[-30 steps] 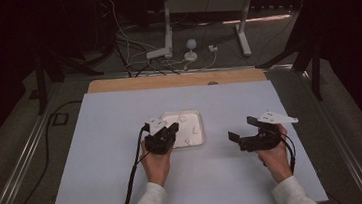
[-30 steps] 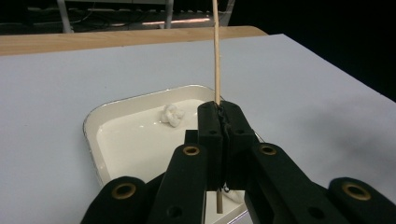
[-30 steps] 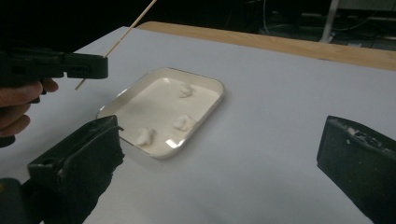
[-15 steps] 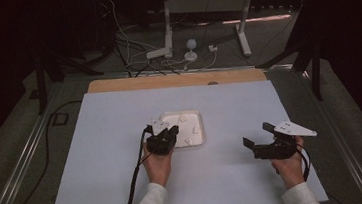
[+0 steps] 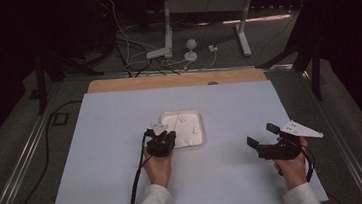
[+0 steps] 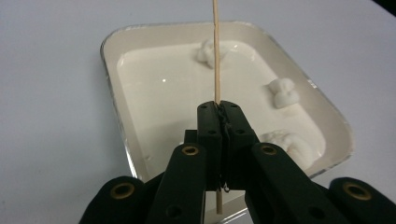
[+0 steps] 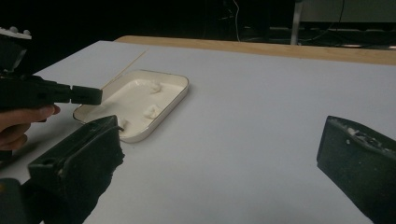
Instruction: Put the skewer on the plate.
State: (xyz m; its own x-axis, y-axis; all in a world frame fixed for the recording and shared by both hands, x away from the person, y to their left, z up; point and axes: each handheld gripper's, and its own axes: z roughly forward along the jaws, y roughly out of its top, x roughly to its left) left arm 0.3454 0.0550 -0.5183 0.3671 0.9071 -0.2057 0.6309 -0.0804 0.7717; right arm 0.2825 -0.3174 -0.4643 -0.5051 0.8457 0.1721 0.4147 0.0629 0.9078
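Here, the left gripper (image 6: 218, 109) clamps a wooden skewer (image 6: 215, 51) over the tray's (image 6: 109, 60) near edge. The right gripper (image 5: 263, 138), jaws wide and empty, hovers near the table's (image 5: 110, 114) right edge.

Since the earliest picture, our right gripper (image 5: 262, 139) has drawn away from the tray (image 5: 196, 141) toward four o'clock on the bench (image 5: 102, 139) and now sits nearer our edge, its grey plate swung outward. Our left gripper (image 5: 161, 140) has sunk a little lower at the tray's near-left corner.
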